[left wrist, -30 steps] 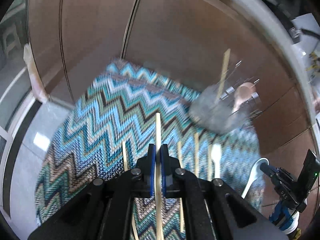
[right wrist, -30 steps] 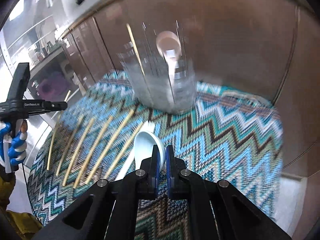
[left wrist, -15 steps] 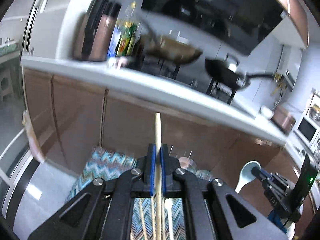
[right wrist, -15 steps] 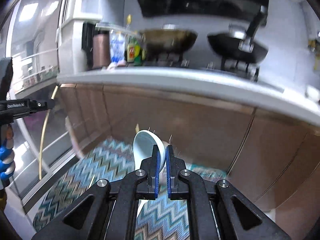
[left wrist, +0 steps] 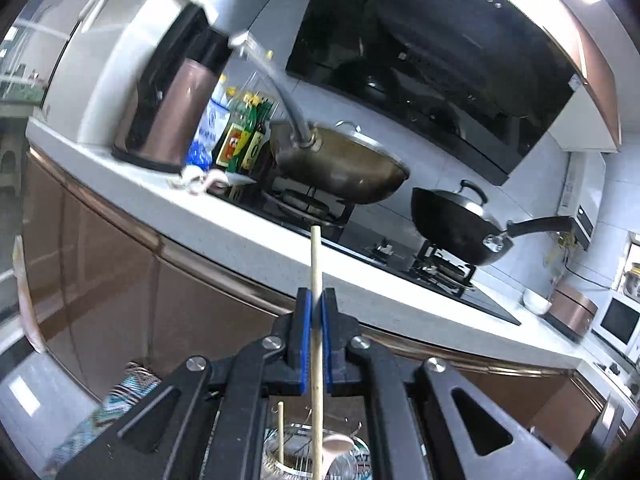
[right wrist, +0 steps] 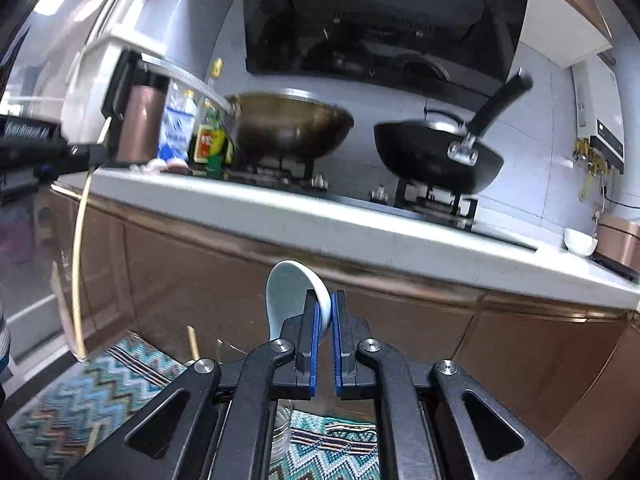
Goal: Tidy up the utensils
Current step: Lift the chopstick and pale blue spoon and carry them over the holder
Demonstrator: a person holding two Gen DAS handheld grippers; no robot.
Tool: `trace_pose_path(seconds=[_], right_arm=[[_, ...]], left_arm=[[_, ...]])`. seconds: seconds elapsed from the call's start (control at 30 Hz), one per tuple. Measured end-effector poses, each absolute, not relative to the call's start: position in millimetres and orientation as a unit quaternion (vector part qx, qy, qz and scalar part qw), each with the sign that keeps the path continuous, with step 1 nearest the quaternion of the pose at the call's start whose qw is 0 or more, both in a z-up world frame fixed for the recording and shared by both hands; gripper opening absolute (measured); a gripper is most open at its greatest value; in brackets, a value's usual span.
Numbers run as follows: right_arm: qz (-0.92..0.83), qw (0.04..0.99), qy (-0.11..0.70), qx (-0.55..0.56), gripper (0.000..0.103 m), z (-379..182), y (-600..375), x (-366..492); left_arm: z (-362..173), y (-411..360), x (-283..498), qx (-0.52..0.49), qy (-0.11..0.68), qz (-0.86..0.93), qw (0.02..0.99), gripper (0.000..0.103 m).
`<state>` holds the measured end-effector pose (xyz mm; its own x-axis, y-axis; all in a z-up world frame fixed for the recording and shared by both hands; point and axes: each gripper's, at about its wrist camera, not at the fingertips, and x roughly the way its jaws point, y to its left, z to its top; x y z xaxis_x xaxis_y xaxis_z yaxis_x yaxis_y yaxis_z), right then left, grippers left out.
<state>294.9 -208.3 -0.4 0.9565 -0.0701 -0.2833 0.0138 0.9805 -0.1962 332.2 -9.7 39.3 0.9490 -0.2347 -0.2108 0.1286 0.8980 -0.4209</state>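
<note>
A: Left wrist view: the left gripper (left wrist: 316,312) is clamped on a chopstick (left wrist: 315,268) pointing to twelve o'clock; at six o'clock the glass holder (left wrist: 296,458) already has a chopstick and spoon.

B: Right wrist view: the right gripper (right wrist: 325,312) pinches a white spoon (right wrist: 290,296); only here the zigzag mat (right wrist: 100,396) shows, at seven o'clock. I judge both are still to be dropped in.

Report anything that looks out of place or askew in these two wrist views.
Nothing is spilled or broken. One oddity: the white spoon sits off-centre in the right gripper, its bowl bulging out to the left of the pads. The left gripper holds its chopstick straight. The holder below stands upright.
</note>
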Motion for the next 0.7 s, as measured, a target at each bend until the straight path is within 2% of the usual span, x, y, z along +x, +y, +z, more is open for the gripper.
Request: trace_pose_path(seconds=[0.37, 0.7], right_arm=[[-0.048, 0.984, 0.113, -0.130, 0.006, -67.0, -208.1, 330.8], [-0.050, 0.978, 0.130, -0.155, 0.006, -107.5, -201.7, 337.9]], left_arm=[[-44.5, -57.7, 383.1, -0.188, 0.115, -0.083, 0.972, 0.004], [-83.3, -76.6, 395.4, -0.161, 0.112, -0.058, 0.979, 0.004]])
